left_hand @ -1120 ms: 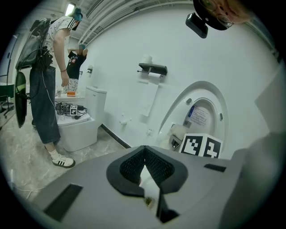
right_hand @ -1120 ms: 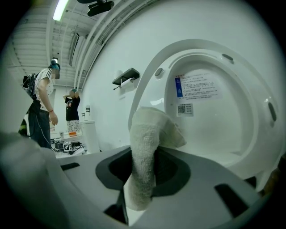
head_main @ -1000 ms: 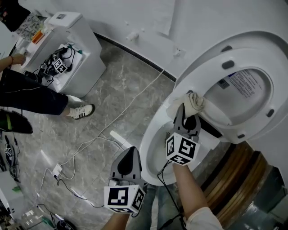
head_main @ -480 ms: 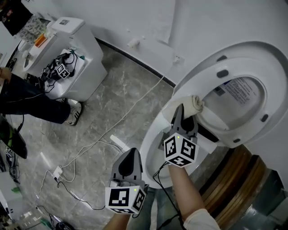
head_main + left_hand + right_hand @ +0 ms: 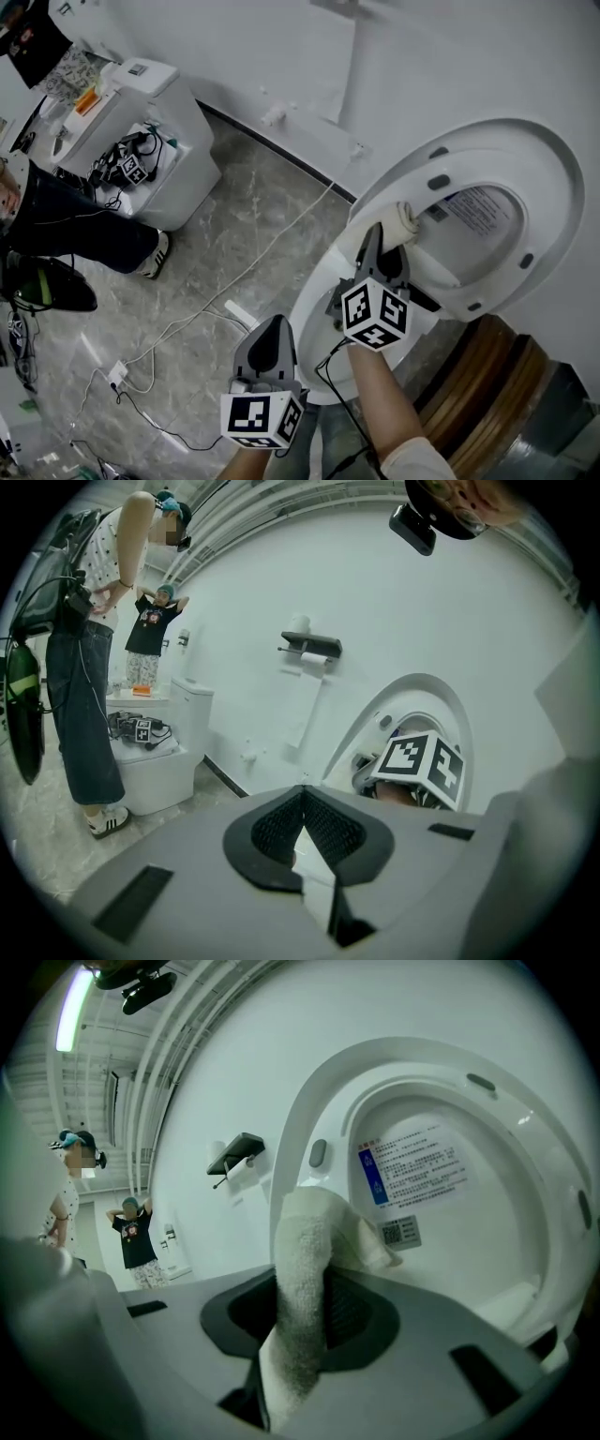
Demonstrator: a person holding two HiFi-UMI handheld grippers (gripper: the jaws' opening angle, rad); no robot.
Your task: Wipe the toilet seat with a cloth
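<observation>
The toilet seat (image 5: 412,178) stands raised against the lid, its underside with grey bumpers facing me, above the bowl rim (image 5: 309,305). My right gripper (image 5: 386,236) is shut on a white terry cloth (image 5: 400,217), which is bunched against the seat's left edge. In the right gripper view the cloth (image 5: 307,1241) hangs out between the jaws of that gripper (image 5: 305,1309), in front of the seat (image 5: 309,1101) and the lid's label. My left gripper (image 5: 273,328) hovers lower left over the floor. Its pads (image 5: 281,825) meet with nothing between them.
A second toilet (image 5: 150,141) with cables on its lid stands at the upper left, a person (image 5: 66,220) beside it. Cords (image 5: 187,319) trail across the marble floor. A paper holder (image 5: 309,647) hangs on the wall. Wooden trim (image 5: 497,375) lies right of the bowl.
My right gripper has risen with the cloth along the seat's left edge. My left gripper has risen a little too. The person at the left has shifted.
</observation>
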